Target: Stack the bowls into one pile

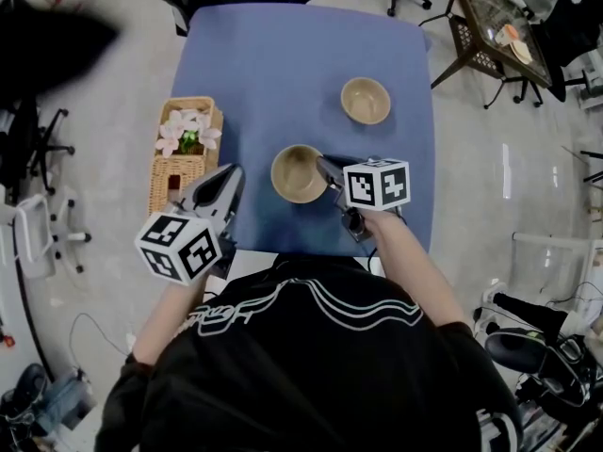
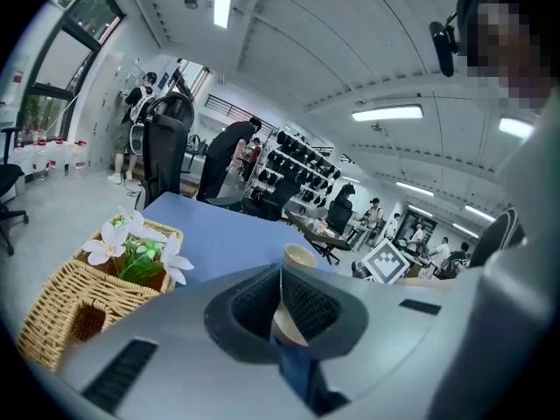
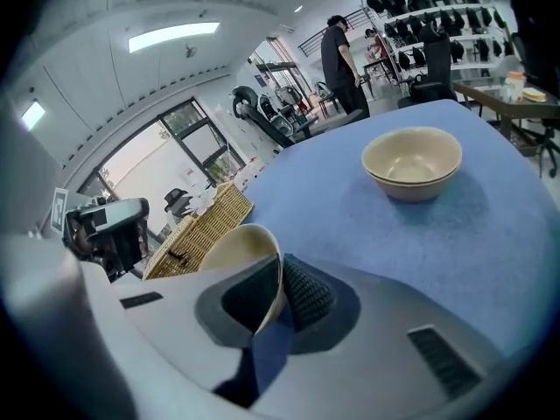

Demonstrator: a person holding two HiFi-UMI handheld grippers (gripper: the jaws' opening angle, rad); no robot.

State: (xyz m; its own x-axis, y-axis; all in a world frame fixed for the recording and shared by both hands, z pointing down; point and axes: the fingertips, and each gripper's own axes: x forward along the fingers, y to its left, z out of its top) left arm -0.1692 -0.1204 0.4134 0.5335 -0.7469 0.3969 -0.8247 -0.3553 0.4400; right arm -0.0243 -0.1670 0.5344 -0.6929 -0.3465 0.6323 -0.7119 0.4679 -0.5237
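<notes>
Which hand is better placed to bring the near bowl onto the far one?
Right. The right tool is shut on the rim of the near bowl, and the far bowl lies ahead of it. The left tool holds nothing, beside the basket.

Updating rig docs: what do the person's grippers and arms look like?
Left gripper and right gripper: grey moulded shells, dark ribbed pads, each carrying a white cube with black square markers. Black short-sleeved shirt with white wavy lines; forearms bare.
</notes>
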